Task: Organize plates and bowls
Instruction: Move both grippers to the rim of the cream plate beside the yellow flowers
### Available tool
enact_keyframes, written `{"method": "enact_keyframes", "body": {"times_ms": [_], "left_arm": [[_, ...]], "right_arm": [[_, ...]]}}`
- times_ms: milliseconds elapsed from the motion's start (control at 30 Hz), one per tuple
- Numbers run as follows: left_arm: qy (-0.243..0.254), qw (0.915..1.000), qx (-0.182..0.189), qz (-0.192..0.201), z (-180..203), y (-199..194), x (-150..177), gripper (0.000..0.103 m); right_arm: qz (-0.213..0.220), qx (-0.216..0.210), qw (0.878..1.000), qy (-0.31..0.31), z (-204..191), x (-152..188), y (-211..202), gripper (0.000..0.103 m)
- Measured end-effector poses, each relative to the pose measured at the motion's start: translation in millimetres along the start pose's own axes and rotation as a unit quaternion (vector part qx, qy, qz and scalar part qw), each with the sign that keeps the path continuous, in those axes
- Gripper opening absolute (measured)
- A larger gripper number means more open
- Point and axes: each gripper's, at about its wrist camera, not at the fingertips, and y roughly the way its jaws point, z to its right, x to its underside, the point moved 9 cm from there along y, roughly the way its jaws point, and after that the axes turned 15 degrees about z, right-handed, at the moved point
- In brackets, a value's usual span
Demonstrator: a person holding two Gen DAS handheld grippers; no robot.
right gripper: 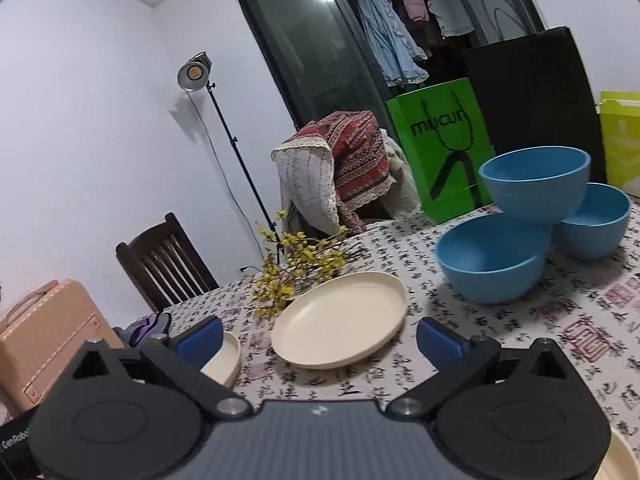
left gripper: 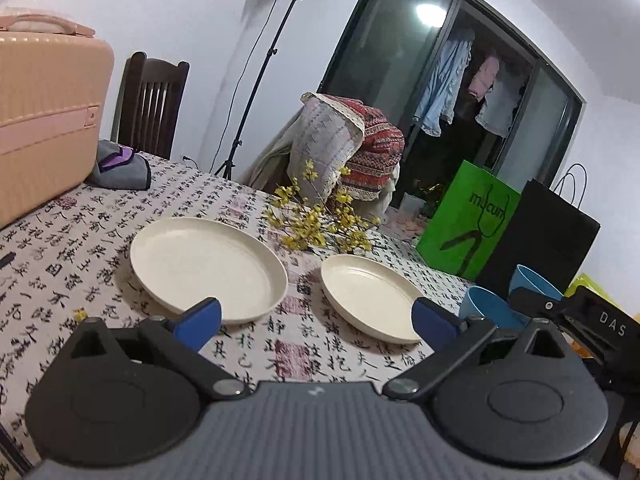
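My left tool (left gripper: 318,322) hangs above the bench (left gripper: 60,264) with its two blue fingers spread wide and nothing between them. My right tool (right gripper: 320,340) is likewise spread wide and empty.

I count two cream plates from the left wrist: the larger plate (left gripper: 208,270) lies flat to the left and the second plate (left gripper: 370,296) flat to the right, apart, with patterned cloth between them. Both are bare.

I count three blue bowls from the right wrist. The near bowl (right gripper: 492,266) and the far bowl (right gripper: 592,222) sit on the bench side by side, and the top bowl (right gripper: 536,186) rests on their rims, tilted.

One sprig of yellow flowers (left gripper: 320,224) lies behind the plates. One pink case (left gripper: 44,120) stands at the left end, and one green bag (right gripper: 440,148) behind the bowls.
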Motion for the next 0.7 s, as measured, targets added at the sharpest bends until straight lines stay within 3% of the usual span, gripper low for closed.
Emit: {"method": "enact_keyframes", "body": {"times_ms": [700], "left_arm": [[-0.024,0.9991,-0.033,0.009,-47,43,-39,0.103]], "right_arm": [[-0.027,-0.005,1.0,0.001,-61,20,67,0.103]]}}
